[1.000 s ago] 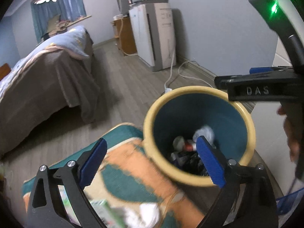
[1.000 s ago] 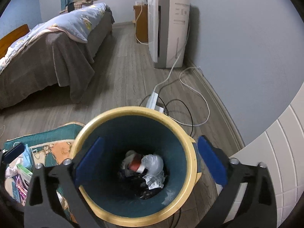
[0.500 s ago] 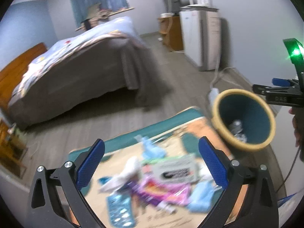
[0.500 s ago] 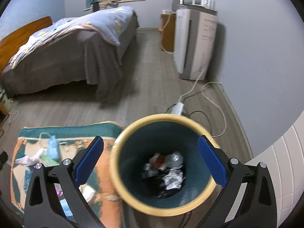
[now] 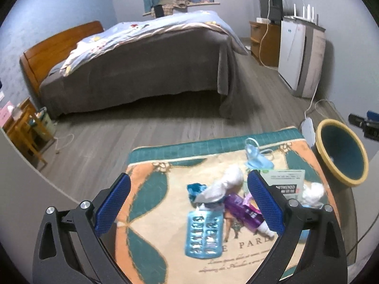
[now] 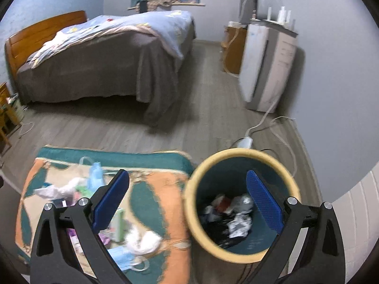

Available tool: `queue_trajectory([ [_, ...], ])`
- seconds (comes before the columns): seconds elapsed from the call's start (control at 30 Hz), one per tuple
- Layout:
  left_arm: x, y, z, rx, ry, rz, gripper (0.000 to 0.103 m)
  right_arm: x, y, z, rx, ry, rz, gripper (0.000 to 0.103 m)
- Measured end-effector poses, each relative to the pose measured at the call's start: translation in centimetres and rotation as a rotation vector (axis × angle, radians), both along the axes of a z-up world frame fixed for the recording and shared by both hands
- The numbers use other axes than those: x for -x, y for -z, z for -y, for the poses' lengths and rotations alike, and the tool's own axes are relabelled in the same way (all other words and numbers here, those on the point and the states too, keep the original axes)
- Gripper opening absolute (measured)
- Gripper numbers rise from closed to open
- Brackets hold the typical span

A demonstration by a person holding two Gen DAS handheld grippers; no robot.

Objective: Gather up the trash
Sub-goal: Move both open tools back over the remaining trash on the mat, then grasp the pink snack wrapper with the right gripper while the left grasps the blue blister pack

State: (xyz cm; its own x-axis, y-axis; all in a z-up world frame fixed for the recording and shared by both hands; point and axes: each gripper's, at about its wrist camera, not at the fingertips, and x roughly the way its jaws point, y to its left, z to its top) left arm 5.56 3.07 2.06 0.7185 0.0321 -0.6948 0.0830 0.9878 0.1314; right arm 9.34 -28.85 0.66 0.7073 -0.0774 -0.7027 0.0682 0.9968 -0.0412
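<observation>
Two grippers hovered, jaws spread wide, nothing held. Left gripper (image 5: 187,203) over rug (image 5: 151,213), above litter: blue blister pack (image 5: 205,232), white tissue (image 5: 223,184), purple tube (image 5: 244,213). Right gripper (image 6: 188,201) by yellow-rimmed bin (image 6: 239,158) holding crumpled trash (image 6: 231,215), beside rug.

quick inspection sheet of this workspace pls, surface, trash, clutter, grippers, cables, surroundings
surface: patterned rug on grey wood floor.
job's things: bin beside the rug, partly filled; blister pack, purple tube, crumpled tissue, blue mask, leaflet lie on the rug.
clutter: nothing seen beyond the trash.
grippers: left gripper open, empty; right gripper open, empty.
cables: power strip and white cords behind the bin.
surroundings: bed, white appliance.
</observation>
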Motion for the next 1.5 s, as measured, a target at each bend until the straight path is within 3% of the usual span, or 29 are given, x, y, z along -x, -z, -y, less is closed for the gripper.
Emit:
queue_trajectory([
  [0.23, 0.3, 1.0, -2.5, 0.075, 0.008, -0.013, 0.098, 0.1, 1.1, -4.7, -0.044, -0.101, -0.058, 0.097],
  [0.47, 0.7, 5.2, -3.9, 0.068, 0.005, -0.084, 0.098, 0.3, 3.7, -8.3, -0.080, -0.134, -0.128, 0.097],
  [0.63, 0.8, 8.2, -3.8, -0.003, 0.057, -0.141, 0.098, 0.4, 5.5, -11.4, -0.001, -0.178, -0.173, 0.097],
  [0.83, 0.4, 10.8, -3.8, 0.010, 0.068, -0.190, 0.098, 0.0, 8.4, -14.2, 0.062, -0.241, -0.239, 0.097],
  [1.3, -1.1, 15.8, -1.8, 0.044, 0.068, -0.285, 0.098, -0.8, 12.0, -16.3, 0.077, -0.340, -0.352, 0.068],
  [1.5, -1.0, 16.8, -1.6, 0.040, 0.079, -0.315, 0.098, -0.9, 13.2, -17.1, 0.089, -0.371, -0.393, 0.062],
])
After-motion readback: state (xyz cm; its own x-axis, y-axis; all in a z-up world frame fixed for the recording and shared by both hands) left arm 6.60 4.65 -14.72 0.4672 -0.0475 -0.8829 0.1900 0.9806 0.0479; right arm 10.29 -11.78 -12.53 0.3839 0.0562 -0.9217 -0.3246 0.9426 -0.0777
